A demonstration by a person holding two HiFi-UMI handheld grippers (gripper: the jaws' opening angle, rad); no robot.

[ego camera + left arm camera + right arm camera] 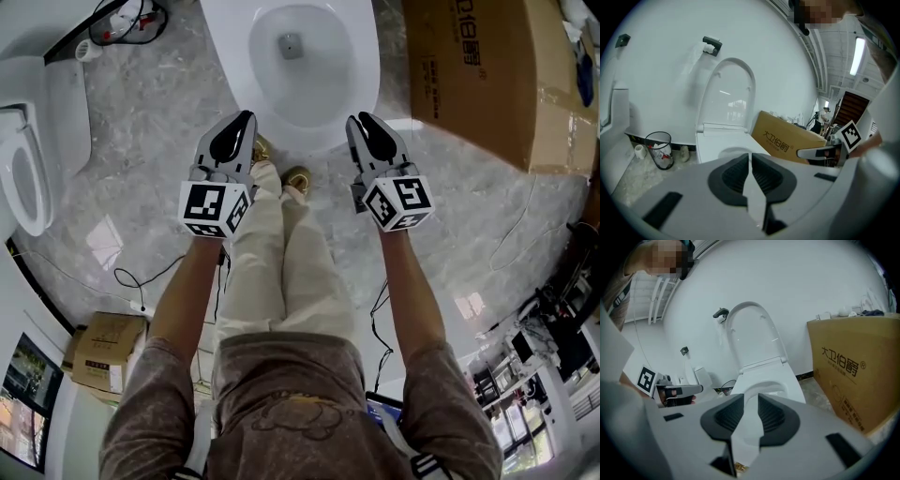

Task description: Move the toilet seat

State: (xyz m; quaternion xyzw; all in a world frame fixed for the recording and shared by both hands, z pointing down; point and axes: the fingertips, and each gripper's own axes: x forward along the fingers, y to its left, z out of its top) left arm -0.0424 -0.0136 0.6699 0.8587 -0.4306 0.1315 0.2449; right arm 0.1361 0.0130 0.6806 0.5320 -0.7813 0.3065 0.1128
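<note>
Both grippers held low in front of the toilet; seat raised.
Left gripper: jaws closed together, gripping nothing. Right gripper: jaws slightly parted, empty. Beyond them is the toilet bowl, its rear cut off in the head view. Toilet seat stands upright against the wall; seat and lid cannot be told apart. Cardboard box is partly cropped.

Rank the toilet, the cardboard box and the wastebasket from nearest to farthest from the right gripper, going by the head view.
1. Toilet, straight ahead of the right gripper.
2. Cardboard box, off to its right.
3. Wastebasket, far away at the upper left, beyond the toilet.
</note>
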